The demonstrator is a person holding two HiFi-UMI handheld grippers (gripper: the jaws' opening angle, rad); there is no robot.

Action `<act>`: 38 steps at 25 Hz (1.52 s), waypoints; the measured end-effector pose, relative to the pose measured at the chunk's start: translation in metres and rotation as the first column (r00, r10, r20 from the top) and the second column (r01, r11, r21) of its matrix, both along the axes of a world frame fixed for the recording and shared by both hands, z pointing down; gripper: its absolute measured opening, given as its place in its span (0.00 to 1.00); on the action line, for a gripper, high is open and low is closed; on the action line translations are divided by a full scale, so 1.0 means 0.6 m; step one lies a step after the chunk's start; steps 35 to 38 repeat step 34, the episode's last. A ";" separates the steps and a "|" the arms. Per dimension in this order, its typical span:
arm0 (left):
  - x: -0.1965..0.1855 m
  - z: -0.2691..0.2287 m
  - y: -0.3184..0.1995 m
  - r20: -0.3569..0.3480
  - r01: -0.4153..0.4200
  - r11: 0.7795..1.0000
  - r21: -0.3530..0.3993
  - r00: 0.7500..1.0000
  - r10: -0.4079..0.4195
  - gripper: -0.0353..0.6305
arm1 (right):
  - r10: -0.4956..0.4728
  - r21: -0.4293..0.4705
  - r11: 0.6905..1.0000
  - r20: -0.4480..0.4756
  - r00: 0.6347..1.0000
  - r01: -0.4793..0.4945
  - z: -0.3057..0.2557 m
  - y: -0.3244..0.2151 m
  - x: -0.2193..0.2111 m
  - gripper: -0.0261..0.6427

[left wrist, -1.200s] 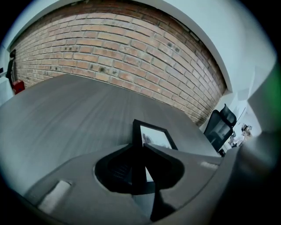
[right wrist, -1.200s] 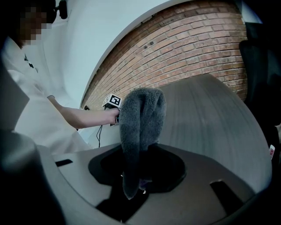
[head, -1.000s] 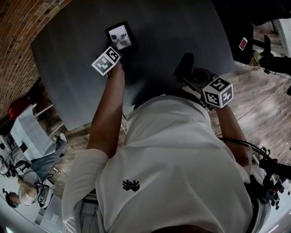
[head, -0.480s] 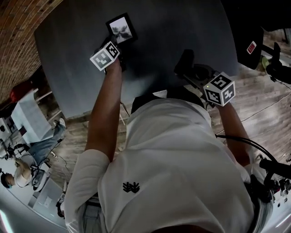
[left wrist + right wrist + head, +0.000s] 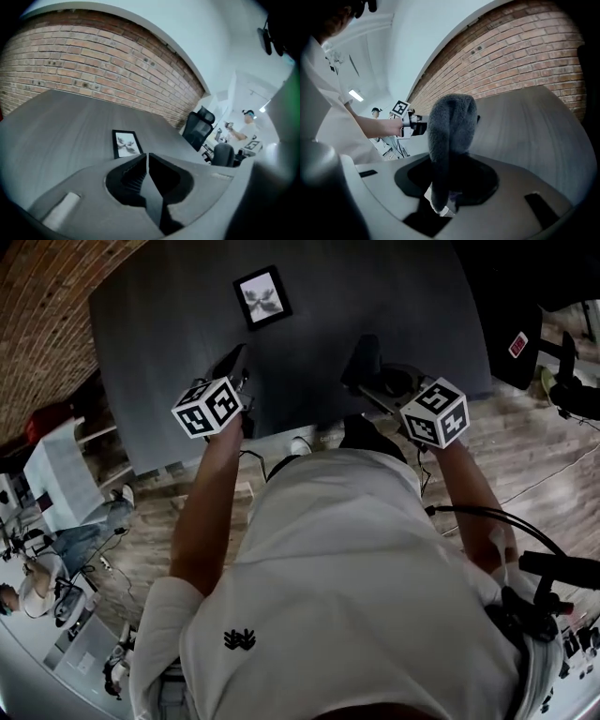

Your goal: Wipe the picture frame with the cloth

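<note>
The black picture frame [image 5: 262, 296] with a pale print lies flat on the dark grey table [image 5: 394, 287]; the left gripper view shows the frame [image 5: 126, 144] a little ahead of the jaws. My left gripper [image 5: 232, 360] hovers above the table's near part, well apart from the frame. Its jaws have just been closing and now stand together with nothing between them [image 5: 146, 155]. My right gripper [image 5: 362, 358] is shut on a fluffy grey cloth [image 5: 451, 123], which sticks up past the jaws and hides the fingertips. It hangs above the near right part of the table.
A brick wall [image 5: 93, 61] runs behind the table. Black office chairs [image 5: 199, 126] and a person [image 5: 243, 129] stand beyond its far corner. The table's near edge [image 5: 309, 432] lies just under both hands, with wooden floor [image 5: 553, 456] to the right.
My left gripper has drawn back from the frame's near edge toward me and risen; the frame stays flat on the table. The right gripper with the cloth has barely shifted.
</note>
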State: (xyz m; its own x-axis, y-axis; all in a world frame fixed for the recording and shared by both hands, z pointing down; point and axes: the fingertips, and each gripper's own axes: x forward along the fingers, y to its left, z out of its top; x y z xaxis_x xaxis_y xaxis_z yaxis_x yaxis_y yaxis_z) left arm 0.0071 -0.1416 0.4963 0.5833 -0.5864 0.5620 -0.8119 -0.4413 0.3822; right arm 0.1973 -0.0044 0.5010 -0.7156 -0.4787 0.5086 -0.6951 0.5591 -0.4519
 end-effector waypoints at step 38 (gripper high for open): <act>-0.216 -0.188 0.379 -0.128 -0.352 0.923 0.157 0.919 0.373 0.07 | 0.023 0.181 0.983 -0.138 0.990 0.002 -0.146 0.203 -0.299 0.25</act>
